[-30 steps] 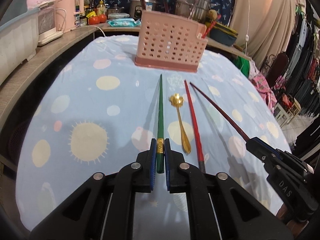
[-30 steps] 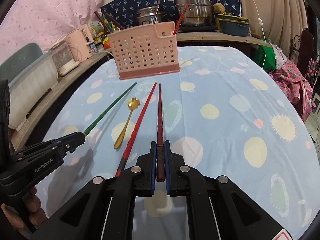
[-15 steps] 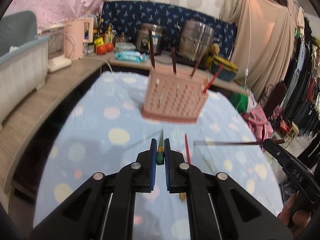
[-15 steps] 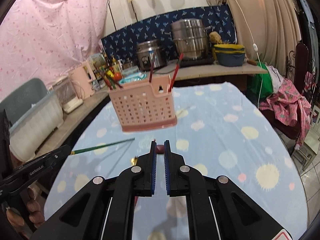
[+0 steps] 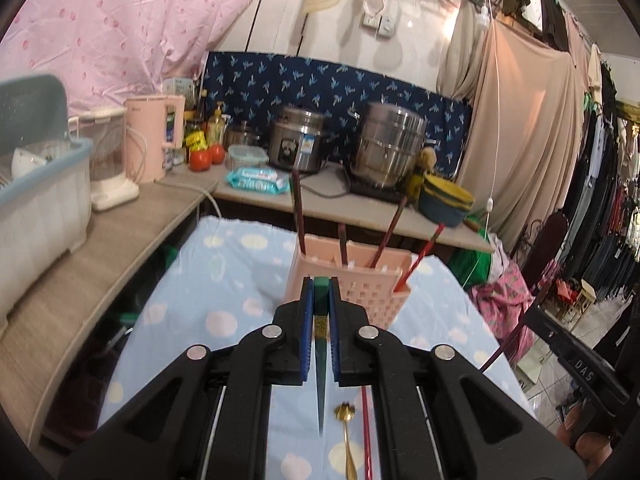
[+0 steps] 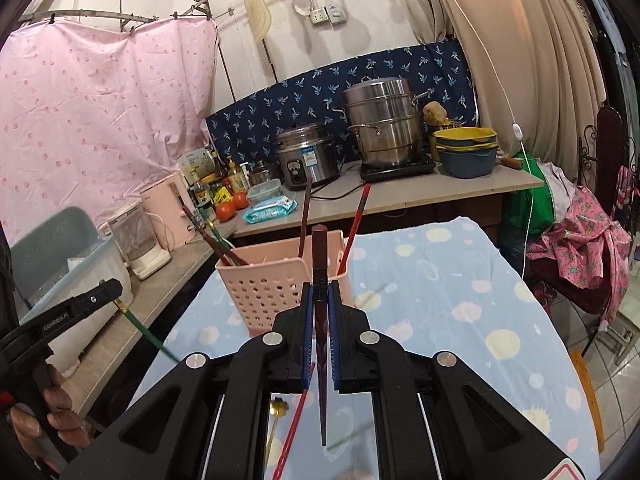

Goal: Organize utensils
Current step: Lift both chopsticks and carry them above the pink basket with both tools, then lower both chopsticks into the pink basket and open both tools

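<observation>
Left gripper clamps the green chopstick and right gripper the maroon chopstick by their thick ends, tips hanging above the tablecloth before the pink utensil basket; judged light, stiff, slippery, pivot-prone.

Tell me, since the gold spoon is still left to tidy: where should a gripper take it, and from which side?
Take the gold spoon by its thin handle, below the flower-shaped bowl, coming straight down with the fingers across the handle. It lies flat on the cloth with the red chopstick close on its right, so a sideways approach would likely knock that; the slim handle fits between the pads.
</observation>
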`<act>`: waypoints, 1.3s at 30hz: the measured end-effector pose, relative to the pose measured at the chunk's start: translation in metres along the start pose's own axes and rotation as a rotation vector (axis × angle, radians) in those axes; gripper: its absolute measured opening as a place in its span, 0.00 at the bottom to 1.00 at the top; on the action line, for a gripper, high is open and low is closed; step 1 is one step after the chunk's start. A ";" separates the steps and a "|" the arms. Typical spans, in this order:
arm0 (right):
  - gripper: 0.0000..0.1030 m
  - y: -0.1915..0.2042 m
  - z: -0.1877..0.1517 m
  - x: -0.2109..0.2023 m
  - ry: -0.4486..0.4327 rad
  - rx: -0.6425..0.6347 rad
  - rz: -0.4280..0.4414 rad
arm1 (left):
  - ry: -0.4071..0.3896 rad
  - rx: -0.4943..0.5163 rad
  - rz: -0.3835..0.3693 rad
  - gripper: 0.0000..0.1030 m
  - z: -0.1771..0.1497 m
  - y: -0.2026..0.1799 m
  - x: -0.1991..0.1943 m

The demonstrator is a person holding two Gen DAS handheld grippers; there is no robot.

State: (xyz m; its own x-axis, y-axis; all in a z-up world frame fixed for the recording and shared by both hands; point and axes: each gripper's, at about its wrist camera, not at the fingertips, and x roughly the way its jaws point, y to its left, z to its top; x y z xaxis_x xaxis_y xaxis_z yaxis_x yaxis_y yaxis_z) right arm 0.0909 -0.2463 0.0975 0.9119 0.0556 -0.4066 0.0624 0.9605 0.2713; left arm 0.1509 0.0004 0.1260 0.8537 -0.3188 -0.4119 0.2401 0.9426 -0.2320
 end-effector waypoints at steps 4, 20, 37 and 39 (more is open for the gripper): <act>0.07 0.002 0.014 0.004 -0.016 0.003 0.020 | -0.035 0.004 -0.021 0.07 0.019 -0.006 0.000; 0.07 0.017 0.102 0.026 -0.156 0.018 0.083 | -0.245 0.024 -0.127 0.07 0.128 -0.053 0.008; 0.07 0.029 0.136 0.101 -0.172 0.001 0.064 | -0.241 0.075 0.020 0.07 0.150 -0.031 0.071; 0.07 0.028 0.131 0.113 -0.151 -0.001 0.056 | -0.222 0.079 0.028 0.07 0.144 -0.027 0.079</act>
State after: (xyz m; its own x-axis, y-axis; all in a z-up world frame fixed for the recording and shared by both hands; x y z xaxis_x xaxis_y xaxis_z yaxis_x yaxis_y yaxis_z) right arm 0.2483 -0.2490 0.1730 0.9646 0.0678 -0.2547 0.0092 0.9572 0.2894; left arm 0.2783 -0.0363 0.2267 0.9393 -0.2707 -0.2110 0.2426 0.9585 -0.1495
